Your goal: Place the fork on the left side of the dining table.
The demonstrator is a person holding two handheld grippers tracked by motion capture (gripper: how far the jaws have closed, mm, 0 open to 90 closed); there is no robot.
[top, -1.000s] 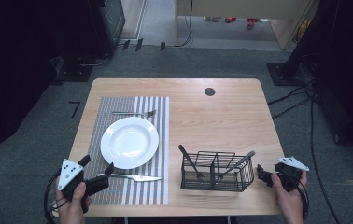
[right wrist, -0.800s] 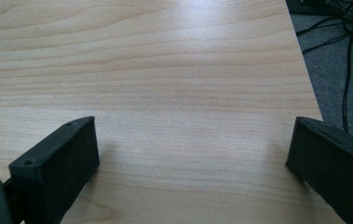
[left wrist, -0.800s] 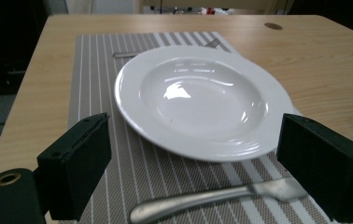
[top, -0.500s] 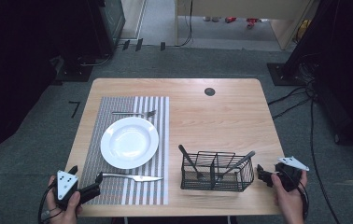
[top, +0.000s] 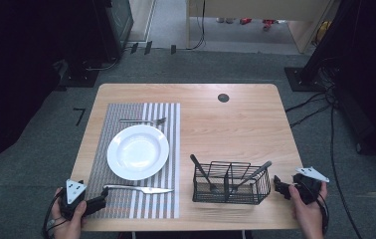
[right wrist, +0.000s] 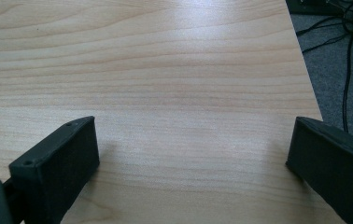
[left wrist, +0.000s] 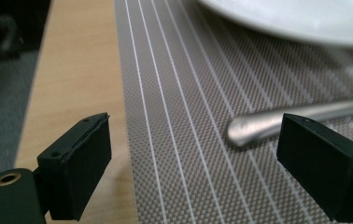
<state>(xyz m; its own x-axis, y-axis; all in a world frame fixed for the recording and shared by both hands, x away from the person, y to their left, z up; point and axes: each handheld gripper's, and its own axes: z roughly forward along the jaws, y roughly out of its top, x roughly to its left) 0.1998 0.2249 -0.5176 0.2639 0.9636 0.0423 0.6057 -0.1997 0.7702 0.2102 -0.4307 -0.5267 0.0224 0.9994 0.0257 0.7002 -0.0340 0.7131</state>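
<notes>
Table: light wood, with a small dark round plug near its far edge.

Placemat: grey woven, with white stripes, on the left half of the table. It carries the plate, the fork and the knife.

Plate: white, round, in the middle of the placemat.

Fork: lies across the placemat just beyond the plate, apart from it.

Knife: metal, lies across the placemat on the near side of the plate, handle end pointing left, blade end right. In the left claw view the rounded handle end rests flat on the mat between the two jaws, closer to the right-hand one, with a gap on both sides.

Left claw: held in a hand at the near left corner of the table, low over the placemat's near left edge, aimed towards the knife handle. Jaws spread wide, holding nothing. The handle tip lies just ahead of it, not touching.

Basket: black wire, on the bare wood at the near right, with dark-handled utensils leaning inside.

Right claw: held in a hand at the near right edge of the table, just beside the basket's right end. Jaws spread wide over bare wood, holding nothing; well apart from the knife.
</notes>
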